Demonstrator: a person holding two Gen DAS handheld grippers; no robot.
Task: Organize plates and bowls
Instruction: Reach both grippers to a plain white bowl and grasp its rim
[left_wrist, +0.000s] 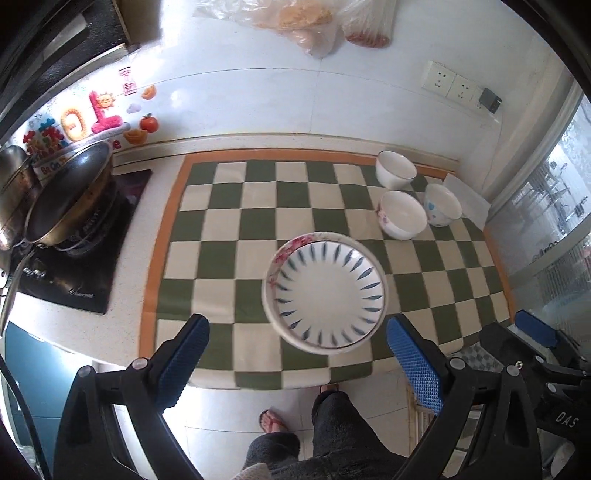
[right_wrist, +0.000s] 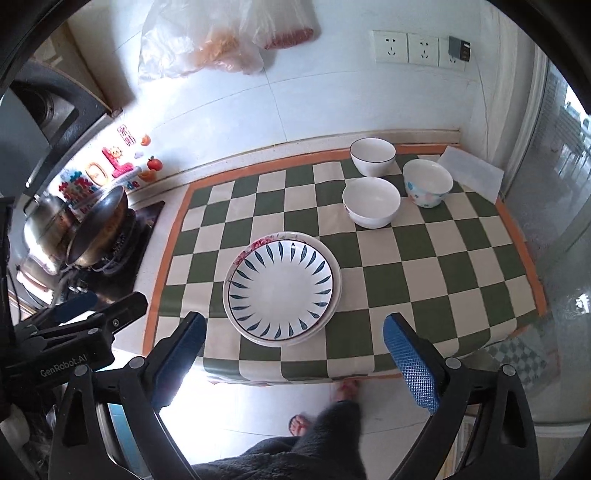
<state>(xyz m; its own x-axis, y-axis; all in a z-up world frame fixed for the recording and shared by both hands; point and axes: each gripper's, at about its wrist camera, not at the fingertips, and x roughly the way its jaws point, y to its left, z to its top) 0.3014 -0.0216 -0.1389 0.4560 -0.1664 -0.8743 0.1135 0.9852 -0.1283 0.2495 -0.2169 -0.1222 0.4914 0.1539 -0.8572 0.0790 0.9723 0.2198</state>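
A white plate with blue leaf marks (left_wrist: 327, 291) (right_wrist: 282, 286) lies stacked on a plate with pink flowers (left_wrist: 291, 246) (right_wrist: 258, 244) on the green and cream checked mat (left_wrist: 229, 221) (right_wrist: 424, 266). Three bowls stand at the mat's far right: a plain white one with a dark rim (left_wrist: 395, 170) (right_wrist: 372, 156), a pink-flowered one (left_wrist: 402, 214) (right_wrist: 371, 201) and a blue-spotted one (left_wrist: 442, 205) (right_wrist: 427, 182). My left gripper (left_wrist: 297, 363) is open and empty, just short of the plates. My right gripper (right_wrist: 293, 363) is open and empty, also near the mat's front edge.
A wok (left_wrist: 70, 199) (right_wrist: 98, 229) and a steel pot (left_wrist: 13, 184) sit on the stove at the left. Plastic bags (right_wrist: 207, 40) hang on the tiled wall. Wall sockets (right_wrist: 421, 48) are at the upper right. A glass door (right_wrist: 561, 206) bounds the right side.
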